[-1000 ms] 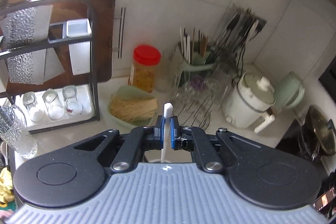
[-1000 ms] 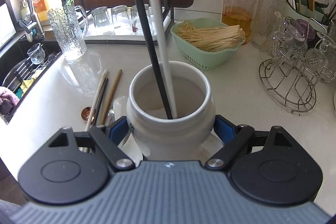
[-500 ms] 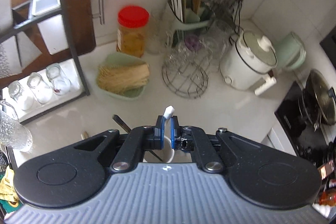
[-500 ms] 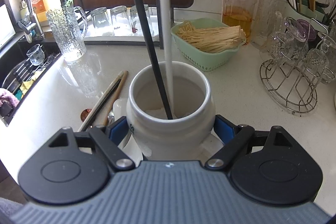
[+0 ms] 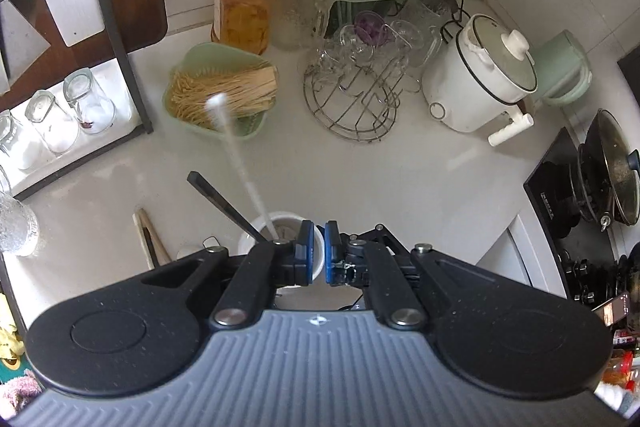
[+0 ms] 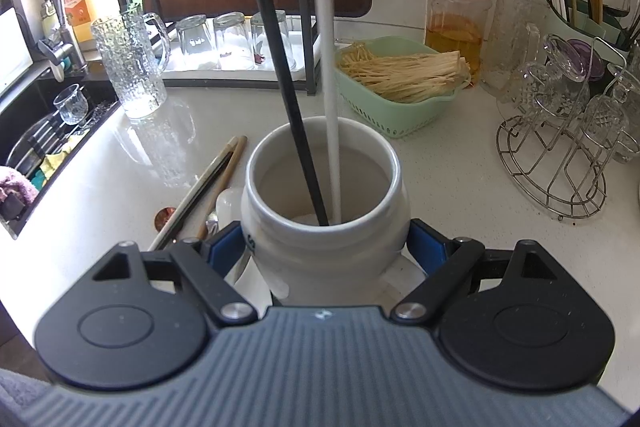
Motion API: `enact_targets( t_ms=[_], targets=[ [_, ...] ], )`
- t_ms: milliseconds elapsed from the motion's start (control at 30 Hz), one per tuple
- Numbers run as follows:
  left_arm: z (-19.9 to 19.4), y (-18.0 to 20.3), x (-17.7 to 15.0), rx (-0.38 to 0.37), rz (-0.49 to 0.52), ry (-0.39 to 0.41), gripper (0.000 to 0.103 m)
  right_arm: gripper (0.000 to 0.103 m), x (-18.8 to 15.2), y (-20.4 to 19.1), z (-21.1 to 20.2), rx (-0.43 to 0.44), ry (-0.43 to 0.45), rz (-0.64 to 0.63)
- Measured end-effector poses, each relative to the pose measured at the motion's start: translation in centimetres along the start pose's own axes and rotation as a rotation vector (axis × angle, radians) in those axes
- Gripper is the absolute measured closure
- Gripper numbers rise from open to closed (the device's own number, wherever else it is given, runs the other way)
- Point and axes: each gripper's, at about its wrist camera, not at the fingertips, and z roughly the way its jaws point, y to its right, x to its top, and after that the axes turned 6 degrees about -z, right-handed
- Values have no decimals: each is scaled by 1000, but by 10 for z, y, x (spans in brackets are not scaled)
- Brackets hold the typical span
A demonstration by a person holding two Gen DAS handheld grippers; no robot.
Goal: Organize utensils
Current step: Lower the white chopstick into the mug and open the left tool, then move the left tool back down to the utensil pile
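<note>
Moved: white chopstick (image 5: 236, 151) is now out of your left gripper (image 5: 316, 253), standing in jar | white jar (image 6: 324, 227): your right gripper (image 6: 326, 247) is clamping it, black chopstick (image 6: 280, 67) also in | left fingers are sitting nearly together, empty | remaining: loose utensils (image 6: 208, 183) are lying beside jar on counter (image 6: 460, 187)

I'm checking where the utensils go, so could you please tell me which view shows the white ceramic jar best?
The right wrist view: the white ceramic jar fills the centre, open mouth and inside visible, with the black chopstick and white chopstick standing in it. The left wrist view shows only part of its rim behind the left claw.
</note>
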Motion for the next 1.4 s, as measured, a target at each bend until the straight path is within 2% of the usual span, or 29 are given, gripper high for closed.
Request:
enact_targets(
  t_ms=[367,467,533,700,867,1000,1100,1400],
  targets=[
    [-17,6,-4,-13,-13,78,96,14,-1,2,-1,14,4,-14],
    [-26,8,-10,-19,-15,122,88,14,0,2,0,15,5,-15],
    [-32,9,-15,-17,-16,161,80,14,0,2,0,16,6,-17],
    [-51,11,-32,0,-18,264,73,14,-1,3,0,17,6,-5],
    [-67,8,-52,49,-39,364,73,14,-1,2,0,14,7,-7],
    [-74,-3,-67,44,-100,416,73,14,-2,2,-1,12,10,2],
    [-77,-7,-78,81,-104,465,73,14,-2,2,-1,10,12,4],
    [-87,-19,-107,152,-173,519,73,14,-4,3,-3,11,19,11]
  ],
)
